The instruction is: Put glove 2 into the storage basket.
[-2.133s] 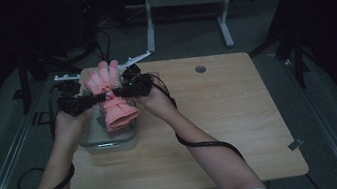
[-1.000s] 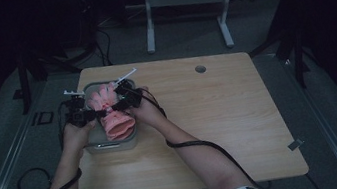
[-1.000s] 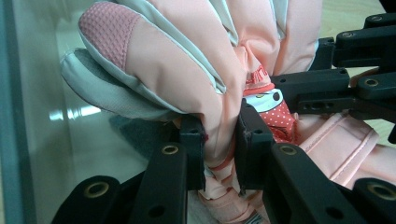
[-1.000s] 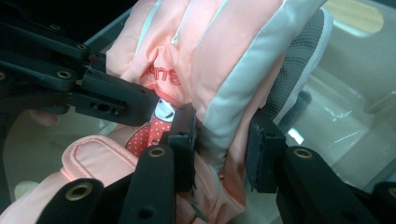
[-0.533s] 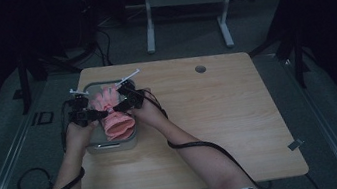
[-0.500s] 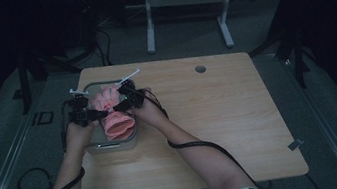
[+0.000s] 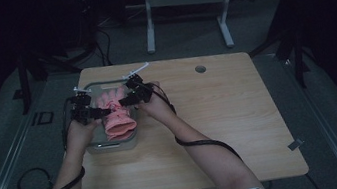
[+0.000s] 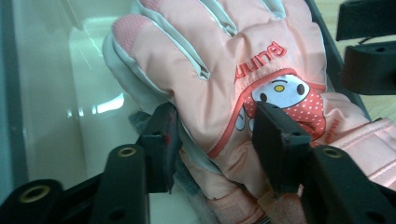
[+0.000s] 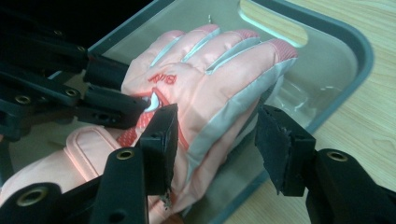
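Note:
A pink padded glove (image 7: 118, 117) with a cartoon patch lies in a clear tray with a grey rim (image 7: 113, 145) on the table's left part. My left gripper (image 7: 101, 112) is at the glove's left side. In the left gripper view its jaws (image 8: 217, 140) have just been opening and stand astride the glove (image 8: 224, 60) near the patch without clamping it. My right gripper (image 7: 124, 101) is at the glove's right. In the right gripper view its jaws (image 9: 215, 135) have also just been opening. One jaw lies over the glove (image 9: 210, 79), the other stands off its grey edge.
The wooden table (image 7: 240, 114) stretches bare to the right, with a round cable hole (image 7: 200, 69) near its far edge. A white stand (image 7: 148, 21) is on the floor behind. Cables trail from both grippers. The tray wall (image 9: 355, 42) curves round the glove's fingertips.
The glove, held up over the tray two seconds ago, has come down and lies in it. Both hands sank with it; the right hand has since edged slightly away.

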Motion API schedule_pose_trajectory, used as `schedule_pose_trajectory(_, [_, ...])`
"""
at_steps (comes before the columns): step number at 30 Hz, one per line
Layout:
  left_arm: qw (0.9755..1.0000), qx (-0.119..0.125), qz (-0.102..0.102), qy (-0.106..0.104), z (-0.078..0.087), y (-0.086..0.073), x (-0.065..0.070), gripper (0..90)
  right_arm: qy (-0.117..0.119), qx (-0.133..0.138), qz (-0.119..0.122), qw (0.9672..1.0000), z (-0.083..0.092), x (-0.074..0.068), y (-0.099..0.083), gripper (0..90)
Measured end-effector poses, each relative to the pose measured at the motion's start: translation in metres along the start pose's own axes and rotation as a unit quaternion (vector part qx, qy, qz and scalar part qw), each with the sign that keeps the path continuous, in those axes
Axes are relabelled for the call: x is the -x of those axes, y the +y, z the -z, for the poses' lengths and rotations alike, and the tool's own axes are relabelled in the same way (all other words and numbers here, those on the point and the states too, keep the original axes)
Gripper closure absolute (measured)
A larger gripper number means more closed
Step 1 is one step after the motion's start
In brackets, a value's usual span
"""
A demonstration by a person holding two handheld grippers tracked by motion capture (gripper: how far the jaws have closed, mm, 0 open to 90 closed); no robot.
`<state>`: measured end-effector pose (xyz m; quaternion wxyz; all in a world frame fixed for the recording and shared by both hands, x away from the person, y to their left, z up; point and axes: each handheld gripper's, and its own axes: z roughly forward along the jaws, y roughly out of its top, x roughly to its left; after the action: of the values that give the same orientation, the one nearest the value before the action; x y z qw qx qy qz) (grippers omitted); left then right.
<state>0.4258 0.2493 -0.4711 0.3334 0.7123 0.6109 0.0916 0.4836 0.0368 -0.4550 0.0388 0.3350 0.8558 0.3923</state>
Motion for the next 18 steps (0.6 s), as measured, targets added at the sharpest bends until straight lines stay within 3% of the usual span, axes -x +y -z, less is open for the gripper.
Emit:
schedule_pose_trajectory(3, [0.9998, 0.008, 0.008, -0.014, 0.003, -0.001, -0.004, 37.9, 0.002, 0.001, -0.004, 1.0, 0.005, 0.003, -0.002, 48.9])
schedule_pose_trajectory(10, [0.9995, 0.026, 0.017, -0.011, 0.007, -0.002, -0.009, 35.1, 0.009, 0.015, -0.002, 0.9998, 0.017, 0.005, -0.003, 48.2])
schedule_pose_trajectory(14, [0.9991, 0.041, 0.007, -0.006, 0.013, -0.002, -0.007, 35.0, 0.009, 0.023, -0.004, 0.9997, 0.023, 0.007, -0.005, 48.1])
schedule_pose_trajectory(18, [0.9989, 0.046, 0.0, -0.007, 0.015, -0.001, -0.006, 28.6, 0.01, 0.025, -0.004, 0.9996, 0.025, 0.009, -0.007, 48.0])
